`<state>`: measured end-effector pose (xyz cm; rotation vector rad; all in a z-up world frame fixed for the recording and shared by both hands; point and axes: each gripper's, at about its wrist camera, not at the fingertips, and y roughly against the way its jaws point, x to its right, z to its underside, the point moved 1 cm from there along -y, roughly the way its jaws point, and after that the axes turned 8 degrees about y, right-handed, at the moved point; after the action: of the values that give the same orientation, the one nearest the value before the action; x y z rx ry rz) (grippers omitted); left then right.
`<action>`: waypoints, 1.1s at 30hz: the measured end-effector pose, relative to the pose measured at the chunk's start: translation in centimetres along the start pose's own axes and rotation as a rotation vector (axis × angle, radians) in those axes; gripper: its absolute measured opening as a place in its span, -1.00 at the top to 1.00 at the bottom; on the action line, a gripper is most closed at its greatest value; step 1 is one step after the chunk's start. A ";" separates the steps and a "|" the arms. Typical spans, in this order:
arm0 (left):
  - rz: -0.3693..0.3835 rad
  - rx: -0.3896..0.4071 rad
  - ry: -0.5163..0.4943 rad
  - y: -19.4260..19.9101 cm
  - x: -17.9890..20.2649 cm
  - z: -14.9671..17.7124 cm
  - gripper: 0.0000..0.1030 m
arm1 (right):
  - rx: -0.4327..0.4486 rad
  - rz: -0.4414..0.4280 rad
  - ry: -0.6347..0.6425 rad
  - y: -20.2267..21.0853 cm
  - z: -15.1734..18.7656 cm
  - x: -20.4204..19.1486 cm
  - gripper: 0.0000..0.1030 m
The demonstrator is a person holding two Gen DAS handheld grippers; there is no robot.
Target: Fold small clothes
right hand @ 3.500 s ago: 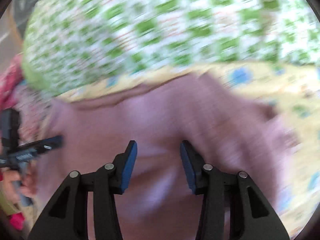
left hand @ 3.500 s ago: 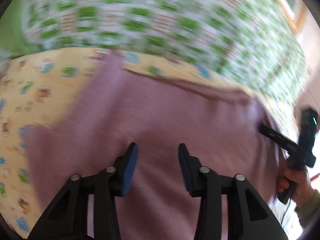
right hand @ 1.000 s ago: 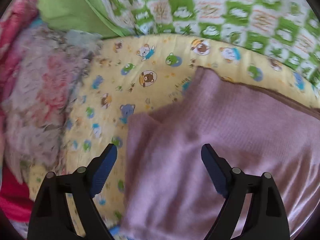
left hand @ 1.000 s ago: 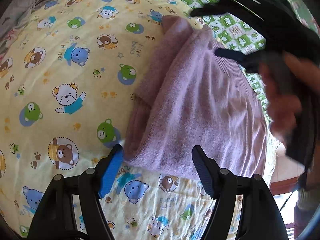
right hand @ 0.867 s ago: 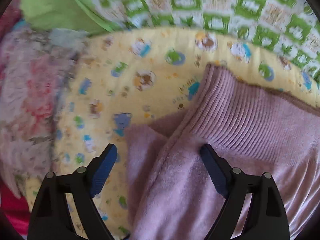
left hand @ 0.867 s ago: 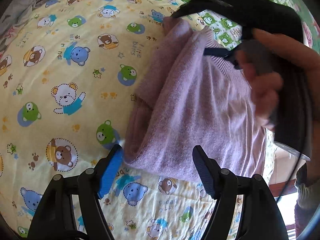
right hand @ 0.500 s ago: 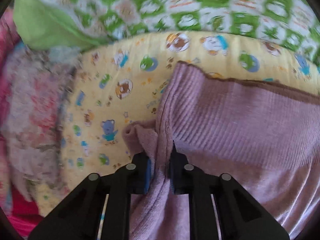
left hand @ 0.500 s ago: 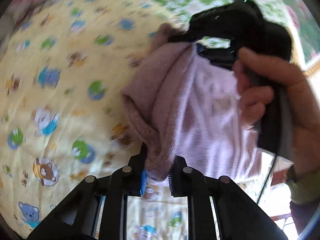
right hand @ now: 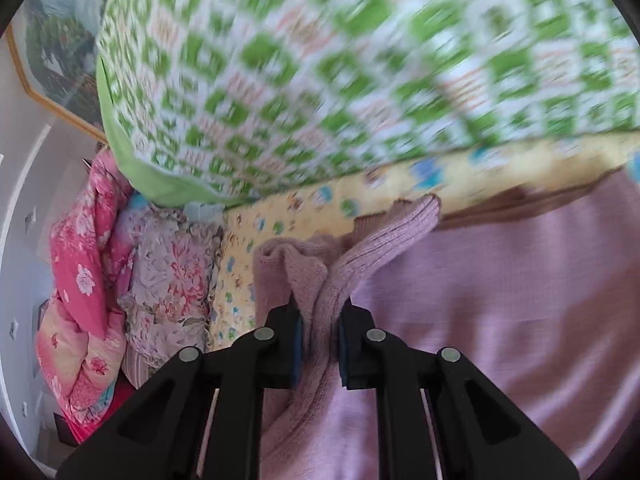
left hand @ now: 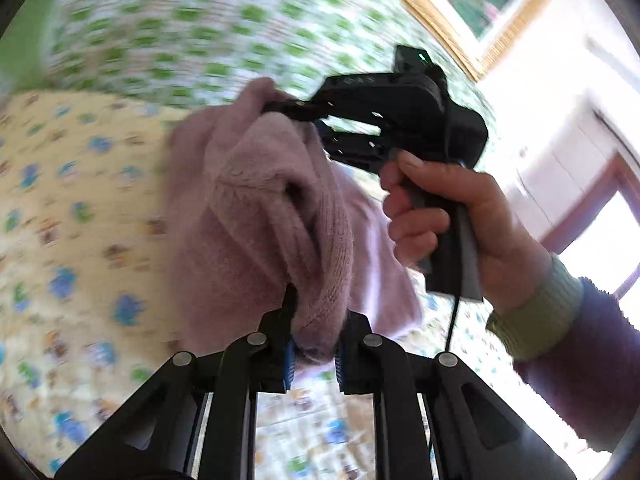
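Purple knit sweater (left hand: 276,216) edges, ungripped a second ago, are now pinched by the left gripper (left hand: 314,354) and right gripper (right hand: 318,334) and raised off the yellow sheet (left hand: 60,200), so a fold is judged underway.

bed: yellow cartoon-animal print sheet (left hand: 60,184) | green-and-white checked quilt (right hand: 360,60) heaped behind | pink floral bedding (right hand: 80,264) piled beside | white wall (left hand: 560,92) | wood-framed picture (right hand: 48,52) | bright window (left hand: 600,240)
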<state>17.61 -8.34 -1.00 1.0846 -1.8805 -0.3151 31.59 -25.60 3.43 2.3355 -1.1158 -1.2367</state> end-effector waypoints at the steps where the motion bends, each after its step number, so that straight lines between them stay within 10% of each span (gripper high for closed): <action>1: 0.011 -0.014 -0.020 -0.9 1.0 0.1 0.74 | 0.005 0.008 0.007 1.0 -0.1 0.8 0.72; 15: 0.060 -0.248 -0.192 -16.7 9.8 2.2 0.74 | 0.007 0.221 -0.078 8.7 4.2 14.3 0.73; 25: 0.008 -0.301 -0.212 -20.7 10.6 3.1 0.70 | 0.006 0.259 -0.050 7.8 4.3 16.0 0.69; 33: 0.060 -0.347 -0.162 -20.1 10.9 3.6 -0.06 | 0.073 0.344 -0.105 11.7 6.4 15.9 -0.01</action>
<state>23.70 -29.32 -8.67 0.7853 -1.9057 -0.6843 25.96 -44.43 -3.20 2.0308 -1.5435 -1.2150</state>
